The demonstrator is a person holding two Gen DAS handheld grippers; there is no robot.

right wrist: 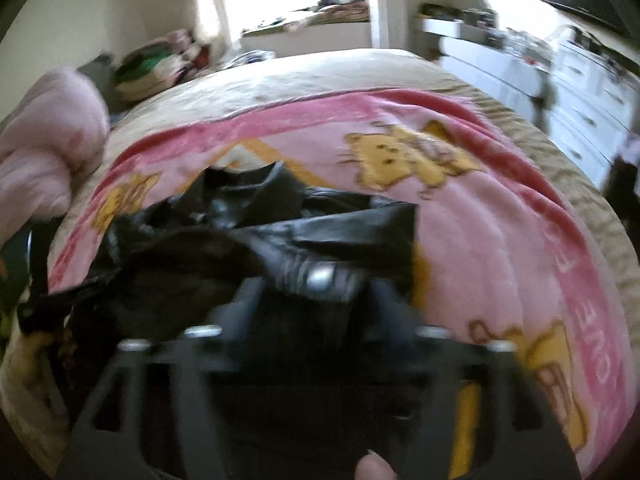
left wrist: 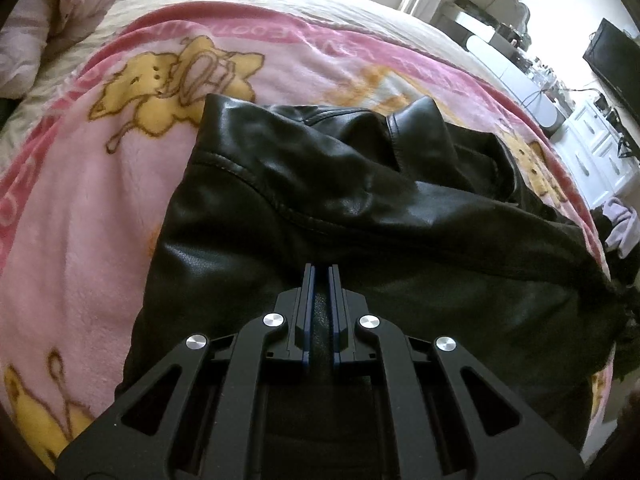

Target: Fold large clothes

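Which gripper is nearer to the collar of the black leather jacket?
Hard to say; both grippers are at the jacket. The left gripper is closed over its body, the collar ahead. The right gripper is blurred and covered by leather.

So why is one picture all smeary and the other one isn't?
Right wrist view: motion blur smears everything, so the black jacket and the right gripper look streaky, and its fingers can't be made out. Left wrist view: sharp, with shiny window glare on the jacket and the left gripper pinched on it. Both views: the fisheye lens bends the pink blanket into a dome.
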